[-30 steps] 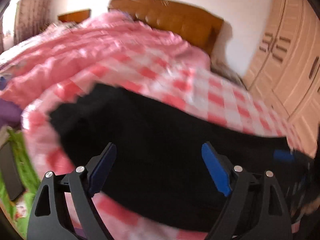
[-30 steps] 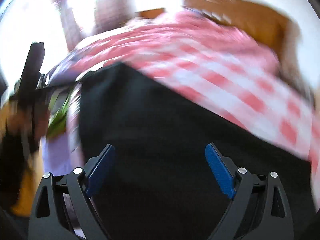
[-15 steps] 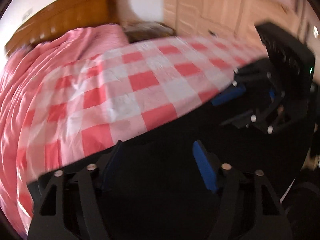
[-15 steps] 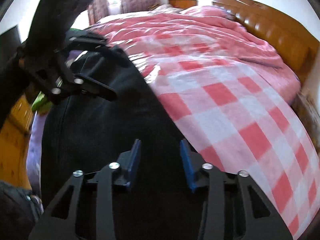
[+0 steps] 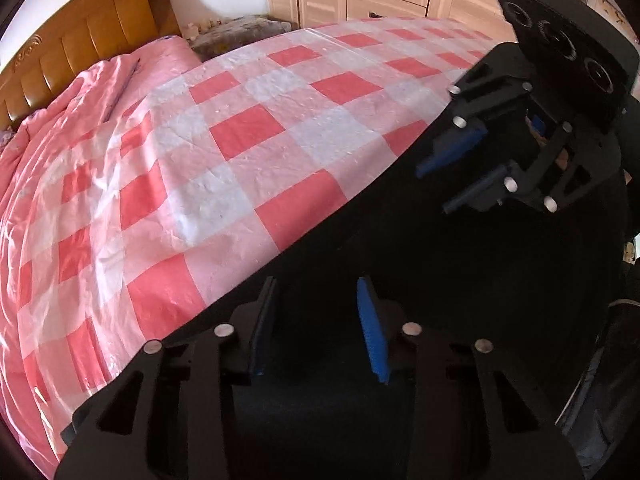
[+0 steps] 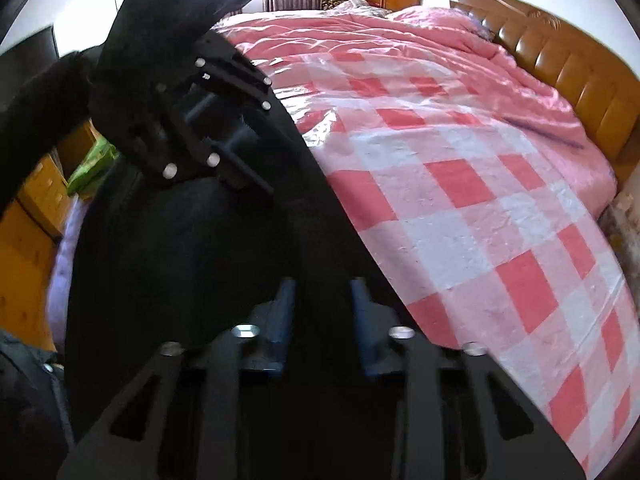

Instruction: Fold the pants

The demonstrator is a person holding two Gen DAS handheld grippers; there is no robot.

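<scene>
The black pants [image 5: 460, 280] are lying along the near edge of the bed, over its pink-and-white checked sheet [image 5: 248, 128]. The left tongs [image 5: 320, 320] are hovering over the dark cloth, parted and gripping nothing. The right tongs [image 6: 322, 312] are sitting narrowly parted above the pants; whether cloth is pinched cannot be told.

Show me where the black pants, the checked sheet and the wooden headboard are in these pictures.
black pants [image 5: 460, 280], left wrist view, the flat dark cloth beyond the fingers.
checked sheet [image 6: 460, 208], right wrist view, a red square near its middle.
wooden headboard [image 6: 560, 64], right wrist view, one padded panel.
</scene>
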